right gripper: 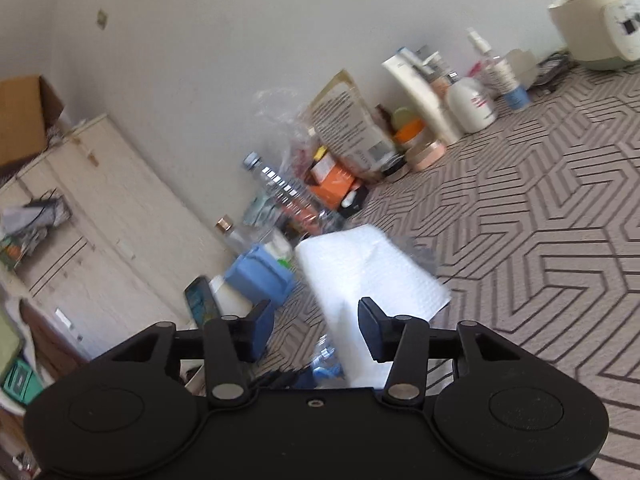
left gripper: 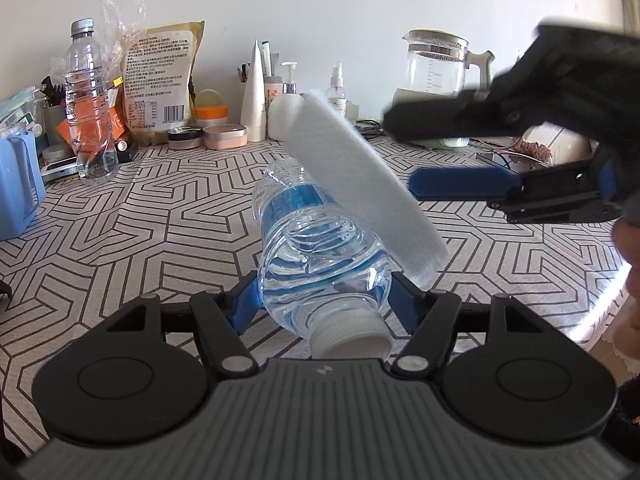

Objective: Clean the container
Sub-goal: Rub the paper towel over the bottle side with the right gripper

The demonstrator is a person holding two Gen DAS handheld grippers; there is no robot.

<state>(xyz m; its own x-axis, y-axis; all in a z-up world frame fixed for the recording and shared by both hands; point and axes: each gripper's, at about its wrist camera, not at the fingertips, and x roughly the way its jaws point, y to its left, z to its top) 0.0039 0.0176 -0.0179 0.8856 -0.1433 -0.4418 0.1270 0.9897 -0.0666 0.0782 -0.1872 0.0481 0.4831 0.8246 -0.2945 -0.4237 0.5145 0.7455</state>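
My left gripper (left gripper: 320,300) is shut on a clear plastic water bottle (left gripper: 316,240) with a blue label and a white cap (left gripper: 350,340) that points back at the camera. A white folded cloth (left gripper: 360,188) lies draped over the bottle's upper right side. My right gripper (left gripper: 404,156) hovers open to the right of the cloth, its blue pad (left gripper: 464,184) apart from it. In the blurred right wrist view the open gripper (right gripper: 316,320) is just above the cloth (right gripper: 372,276), with the bottle (right gripper: 324,364) partly hidden under it.
The patterned table (left gripper: 160,208) carries clutter along the back wall: a second clear bottle (left gripper: 90,104), a printed pouch (left gripper: 160,80), jars, lotion bottles, a glass kettle (left gripper: 438,64). A blue jug (left gripper: 16,184) stands at far left. A cabinet (right gripper: 100,220) stands beside the table.
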